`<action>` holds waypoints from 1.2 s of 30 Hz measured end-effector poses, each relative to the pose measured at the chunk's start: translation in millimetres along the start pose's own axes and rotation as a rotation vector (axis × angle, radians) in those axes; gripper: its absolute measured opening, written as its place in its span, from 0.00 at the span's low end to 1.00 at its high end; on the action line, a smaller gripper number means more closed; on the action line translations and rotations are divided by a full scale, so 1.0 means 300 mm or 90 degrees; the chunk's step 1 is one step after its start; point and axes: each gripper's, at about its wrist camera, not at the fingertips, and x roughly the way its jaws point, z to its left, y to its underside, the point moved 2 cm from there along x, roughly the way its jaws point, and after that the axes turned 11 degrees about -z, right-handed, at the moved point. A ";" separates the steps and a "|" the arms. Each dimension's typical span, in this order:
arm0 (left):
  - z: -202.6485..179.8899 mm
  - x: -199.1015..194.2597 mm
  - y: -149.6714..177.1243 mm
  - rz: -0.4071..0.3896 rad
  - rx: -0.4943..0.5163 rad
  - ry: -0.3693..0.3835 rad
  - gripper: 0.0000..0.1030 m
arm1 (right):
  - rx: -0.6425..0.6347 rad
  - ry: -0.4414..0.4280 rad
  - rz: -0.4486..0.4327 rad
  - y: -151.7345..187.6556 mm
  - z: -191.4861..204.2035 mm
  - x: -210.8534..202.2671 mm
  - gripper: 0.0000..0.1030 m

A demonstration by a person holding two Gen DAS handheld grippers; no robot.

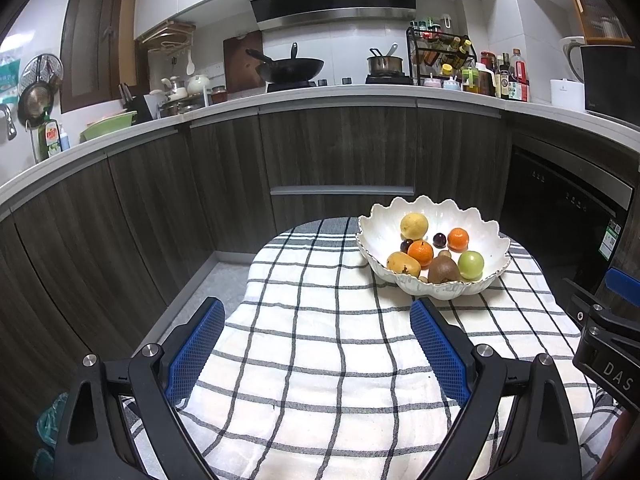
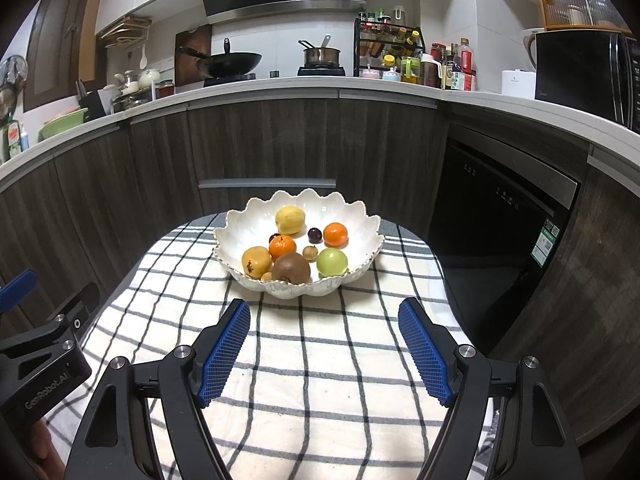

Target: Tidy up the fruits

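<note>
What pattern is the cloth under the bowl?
White with dark grid checks; the cloth shows best in the right wrist view.

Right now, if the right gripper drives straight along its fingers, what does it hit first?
Probably the near rim of the white scalloped bowl, or the checked cloth just short of it; depth is unclear. The right gripper is open and empty.

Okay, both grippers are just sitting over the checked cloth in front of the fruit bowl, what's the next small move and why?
Probably ease the right gripper forward toward the brown fruit at the near rim of the white bowl. Its jaws stand open and empty, the bowl sits almost straight ahead of it, and that fruit is nearest. The left gripper, also open, sees the bowl off to its right.
</note>
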 end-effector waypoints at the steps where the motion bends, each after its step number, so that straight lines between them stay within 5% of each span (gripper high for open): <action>1: 0.000 -0.001 0.000 0.000 0.000 0.000 0.92 | 0.001 0.001 0.000 -0.001 0.000 0.000 0.75; 36: 0.007 0.018 0.017 0.013 -0.011 0.000 0.92 | 0.001 -0.001 0.004 0.005 0.002 0.008 0.75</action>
